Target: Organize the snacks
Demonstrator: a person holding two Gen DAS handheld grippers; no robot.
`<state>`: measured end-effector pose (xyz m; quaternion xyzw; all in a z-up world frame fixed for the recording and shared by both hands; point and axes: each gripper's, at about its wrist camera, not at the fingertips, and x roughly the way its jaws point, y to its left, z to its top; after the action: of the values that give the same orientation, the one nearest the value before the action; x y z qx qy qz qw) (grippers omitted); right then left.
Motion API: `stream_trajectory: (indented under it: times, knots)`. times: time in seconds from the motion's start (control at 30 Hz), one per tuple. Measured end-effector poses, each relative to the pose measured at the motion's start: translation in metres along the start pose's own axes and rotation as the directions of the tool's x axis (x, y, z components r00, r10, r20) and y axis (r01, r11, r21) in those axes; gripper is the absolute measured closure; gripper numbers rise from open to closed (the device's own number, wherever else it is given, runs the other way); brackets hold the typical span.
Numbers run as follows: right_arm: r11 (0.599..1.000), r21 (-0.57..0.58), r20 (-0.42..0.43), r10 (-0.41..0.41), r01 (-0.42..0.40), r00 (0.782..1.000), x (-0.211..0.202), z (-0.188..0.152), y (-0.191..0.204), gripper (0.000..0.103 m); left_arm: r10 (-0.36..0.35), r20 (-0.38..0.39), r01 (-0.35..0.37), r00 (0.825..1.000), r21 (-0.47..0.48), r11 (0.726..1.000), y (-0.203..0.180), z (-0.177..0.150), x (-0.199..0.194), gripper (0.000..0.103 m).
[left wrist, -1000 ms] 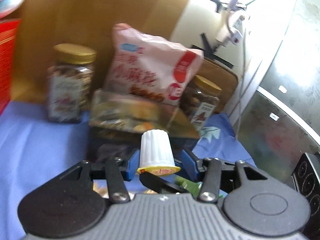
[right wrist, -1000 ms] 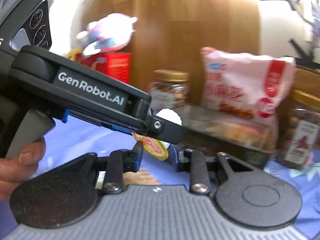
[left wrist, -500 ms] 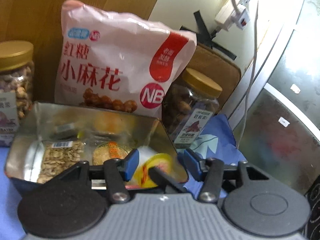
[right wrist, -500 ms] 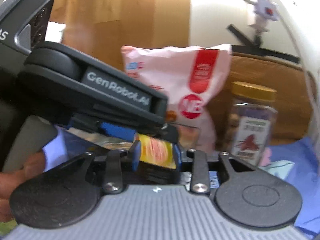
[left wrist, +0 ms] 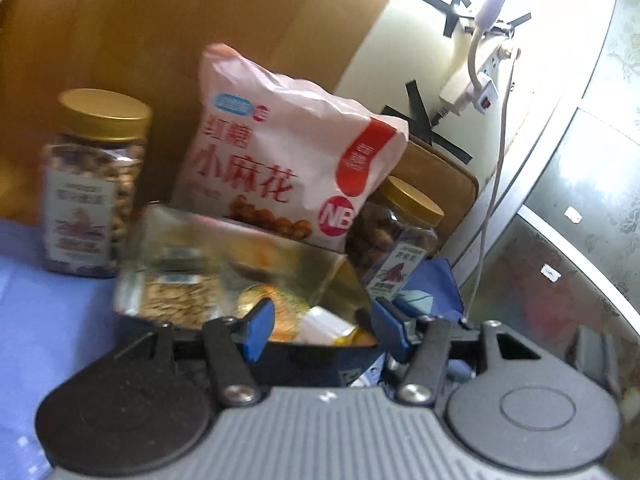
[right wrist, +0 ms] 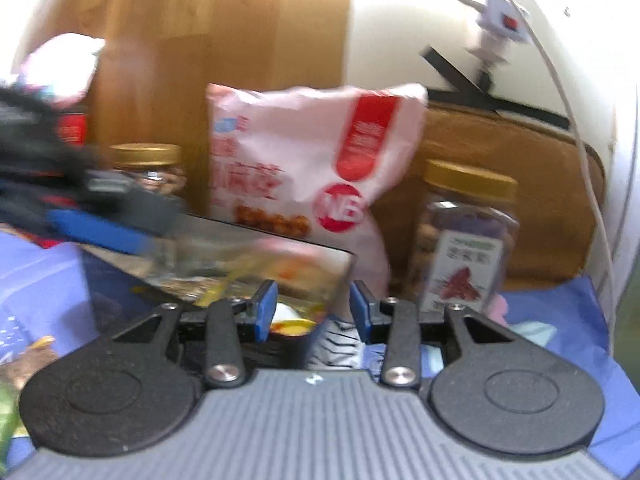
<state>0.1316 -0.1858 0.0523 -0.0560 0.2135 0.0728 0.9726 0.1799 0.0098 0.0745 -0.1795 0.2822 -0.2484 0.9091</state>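
Snacks (left wrist: 320,326) lie below both parted, empty tongs (left wrist: 322,330).

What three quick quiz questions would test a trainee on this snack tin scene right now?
1. True or false: the left gripper grips a jelly cup.
2. Which stands directly behind the metal tin: A) pink snack bag, B) red box, C) kettle?
3. What colour are the lids on both nut jars?

Key: 1 false, its jaws have just been opening, nothing pressed between them. 2 A. 3 gold.
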Motion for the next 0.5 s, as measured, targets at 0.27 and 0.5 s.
stream_trajectory:
  times: [0.27,0.5]
  knots:
    - [0.996,0.010,0.037,-0.090,0.089,0.995,0.010,-0.006,-0.011,0.038,0.053,0.007,-0.053,0.999,-0.003,0.999,0.019,-0.030,-0.045,0.048]
    - [0.996,0.084,0.142,-0.045,0.033,0.989,-0.025,0.000,-0.018,0.034,0.090,-0.003,-0.090,0.996,-0.048,0.995,0.034,-0.043,-0.073,0.048]
